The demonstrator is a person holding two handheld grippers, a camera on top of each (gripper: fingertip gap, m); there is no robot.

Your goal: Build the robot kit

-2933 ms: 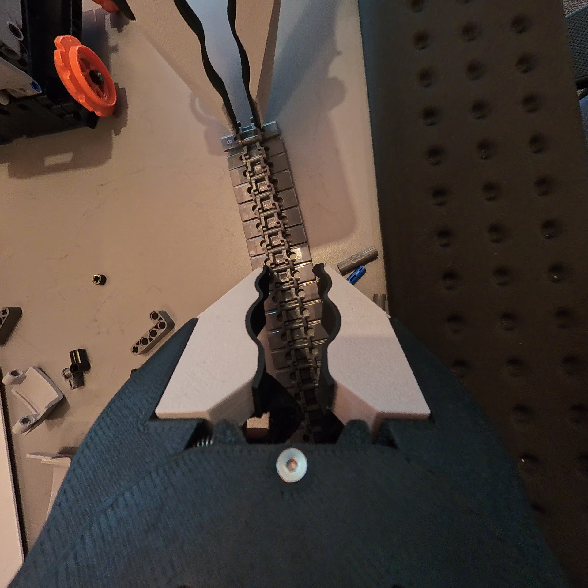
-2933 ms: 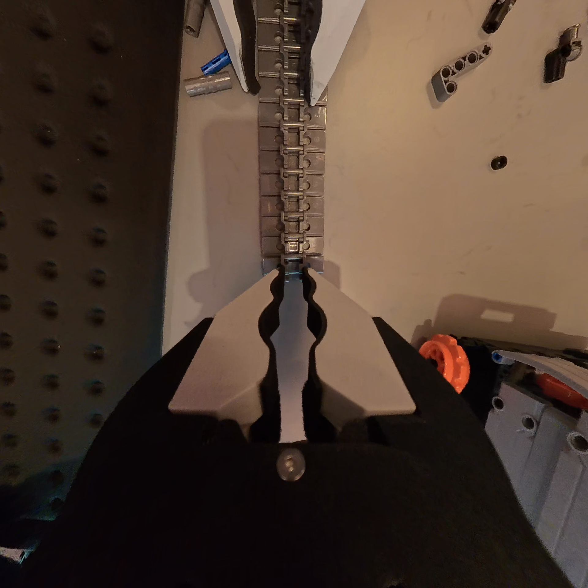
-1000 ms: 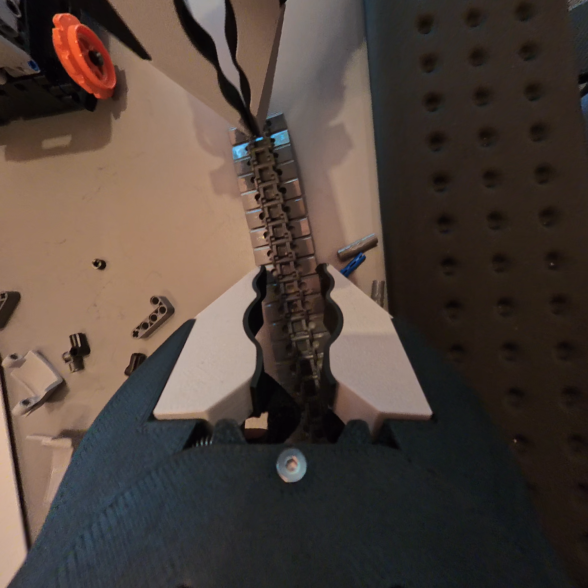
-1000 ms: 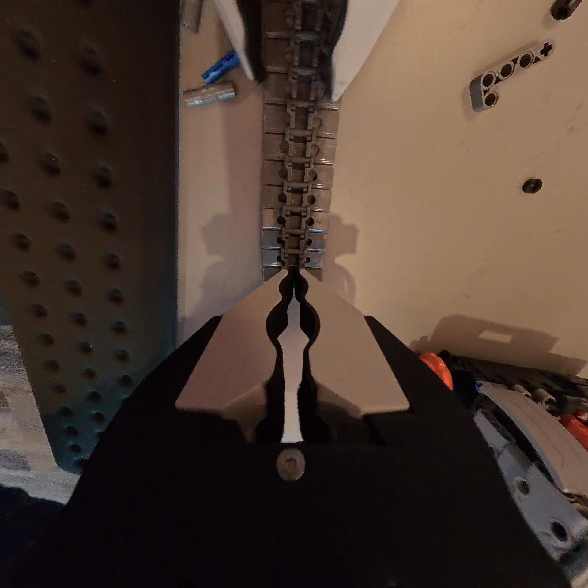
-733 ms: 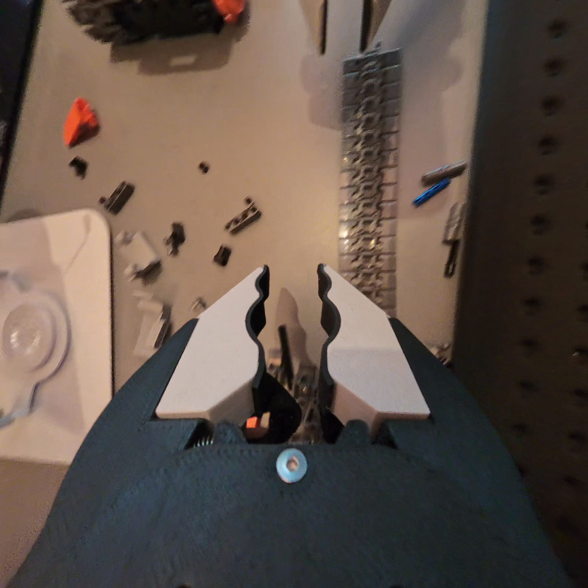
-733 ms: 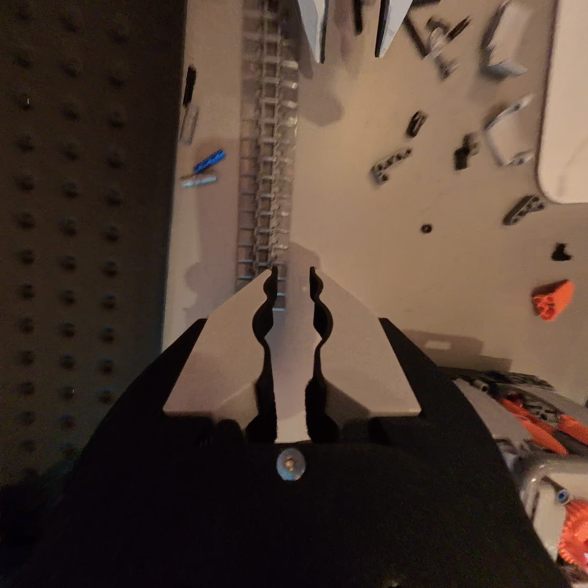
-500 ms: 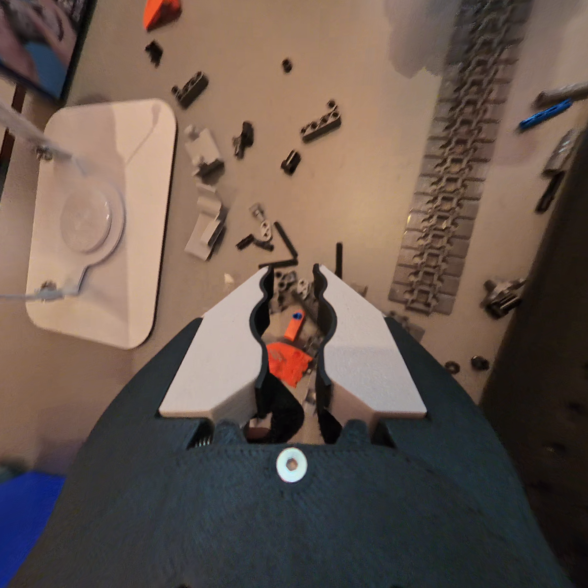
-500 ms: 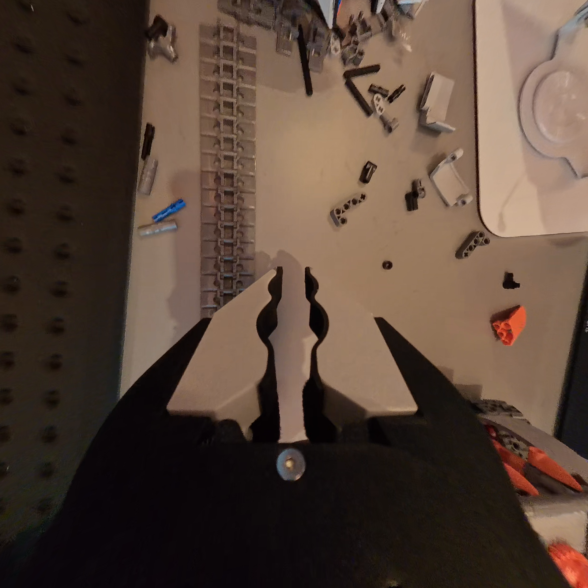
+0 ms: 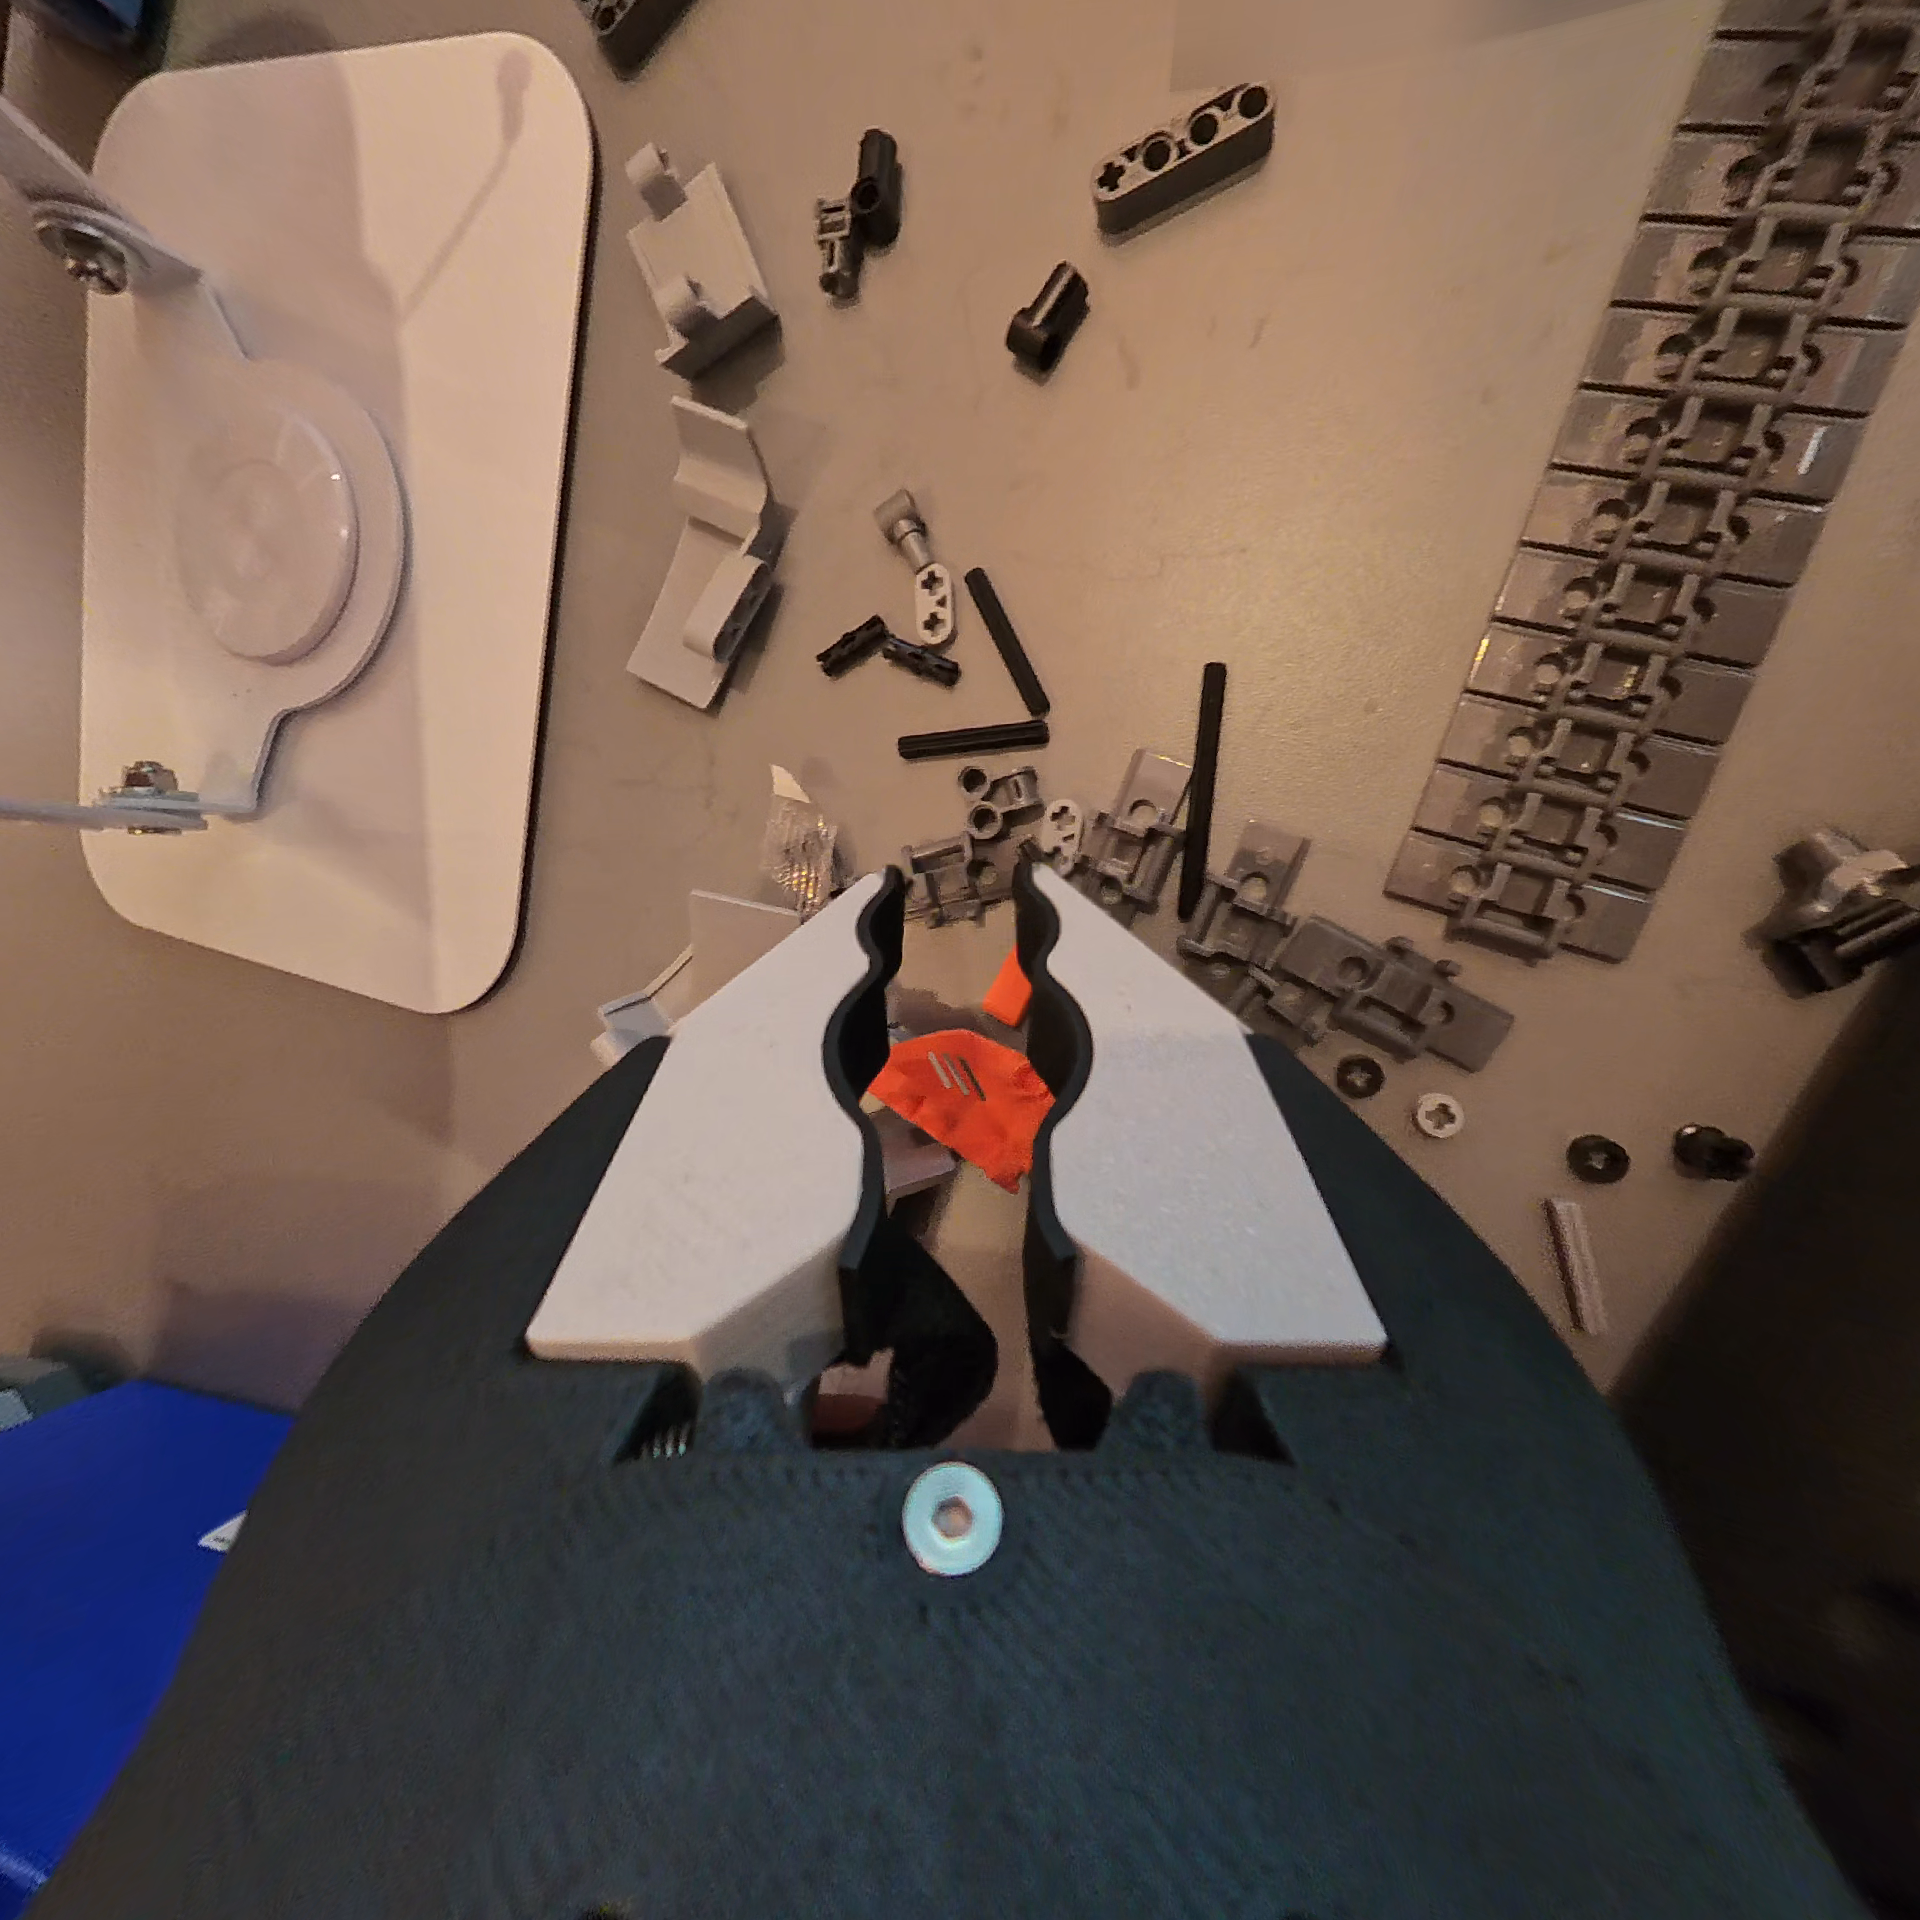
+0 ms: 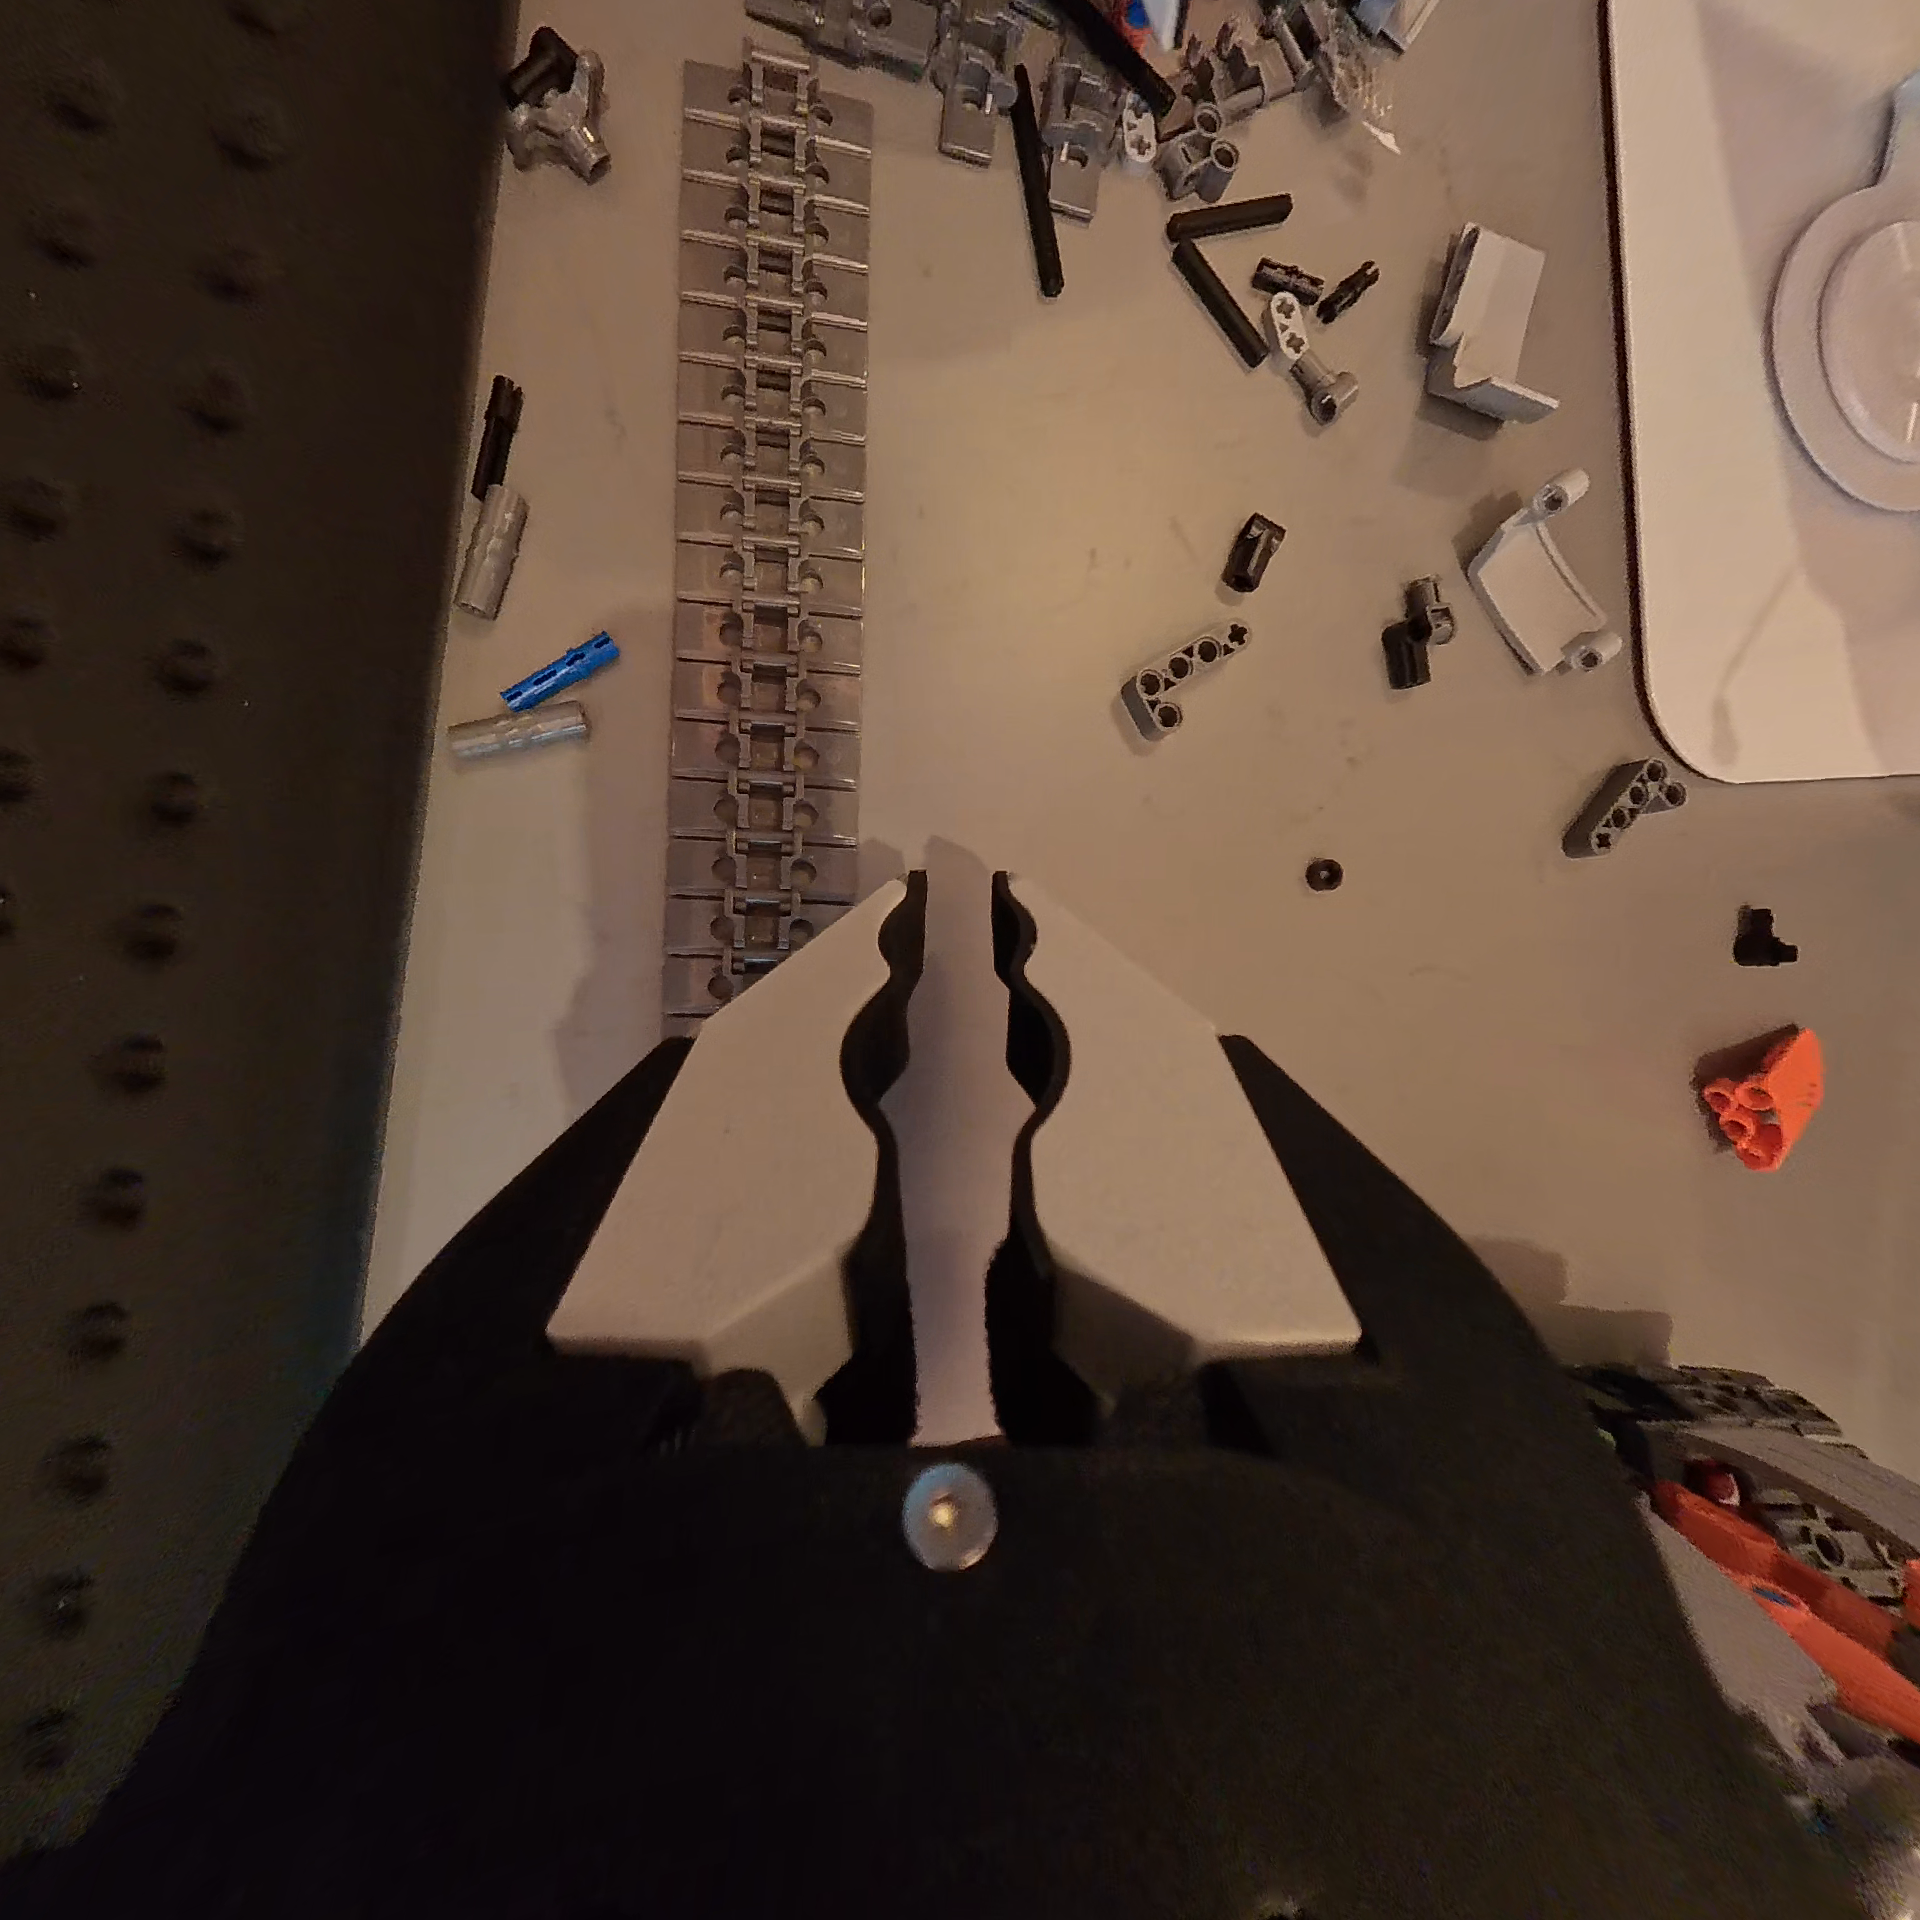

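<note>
Left gripper [image 9: 956,883]: released, empty, above an orange piece [image 9: 961,1099] seen only in the left wrist view. Right gripper [image 10: 956,883]: released, empty, beside the near end of the grey track strip [image 10: 769,540]. Only the right wrist view shows the blue pin [image 10: 559,671] left of the strip.

Bare surface [image 10: 1039,582] lies between the tread strip [image 10: 769,499] and the scattered small parts [image 10: 1184,675]; the dark perforated panel [image 10: 208,623] blocks that edge, the white plate [image 10: 1766,623] the opposite.
</note>
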